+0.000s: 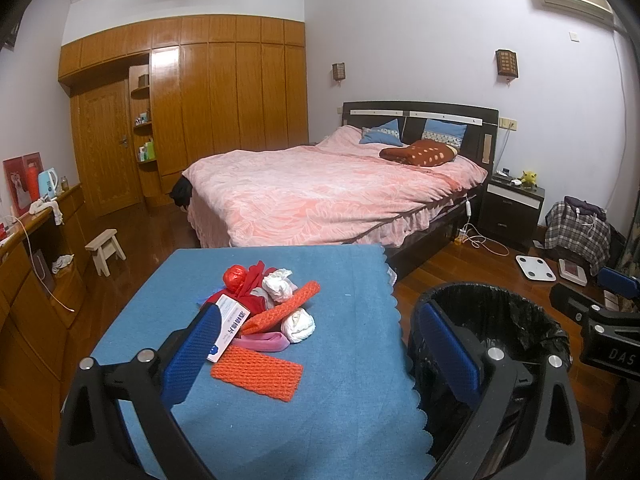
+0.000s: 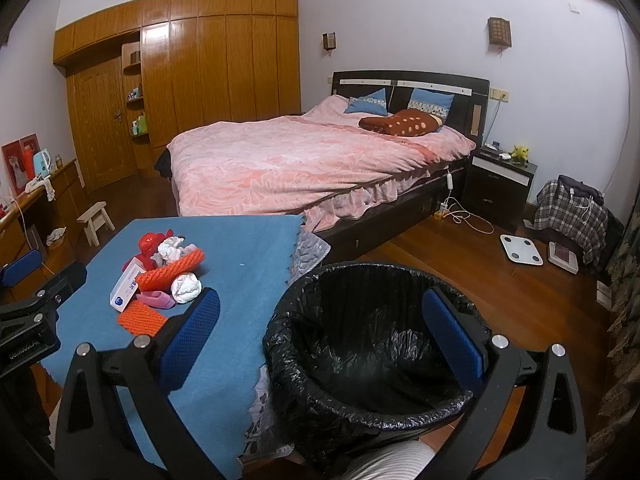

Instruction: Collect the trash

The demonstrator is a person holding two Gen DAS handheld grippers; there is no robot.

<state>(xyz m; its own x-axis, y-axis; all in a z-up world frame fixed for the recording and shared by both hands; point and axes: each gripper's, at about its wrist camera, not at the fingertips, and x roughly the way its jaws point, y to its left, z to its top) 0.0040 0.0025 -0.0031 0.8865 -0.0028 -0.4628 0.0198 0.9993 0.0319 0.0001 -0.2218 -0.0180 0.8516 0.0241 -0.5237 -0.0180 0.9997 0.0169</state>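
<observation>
A heap of crumpled white tissues, red plastic and orange foam netting (image 1: 276, 308) lies on the blue-clothed table (image 1: 352, 380), left of the black-lined round bin (image 2: 372, 344), seemingly staged for binning. Both the left gripper (image 1: 320, 348) and right gripper (image 2: 320, 336) hang above with jaws wide and empty.

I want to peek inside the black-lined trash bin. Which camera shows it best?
The right wrist view: the trash bin shows its whole rim and looks empty. The left wrist view catches only part of it, behind a gripper finger.

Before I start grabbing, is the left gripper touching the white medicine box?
Cannot tell. In the left wrist view a finger overlaps the box; the right wrist view doesn't settle it.
</observation>
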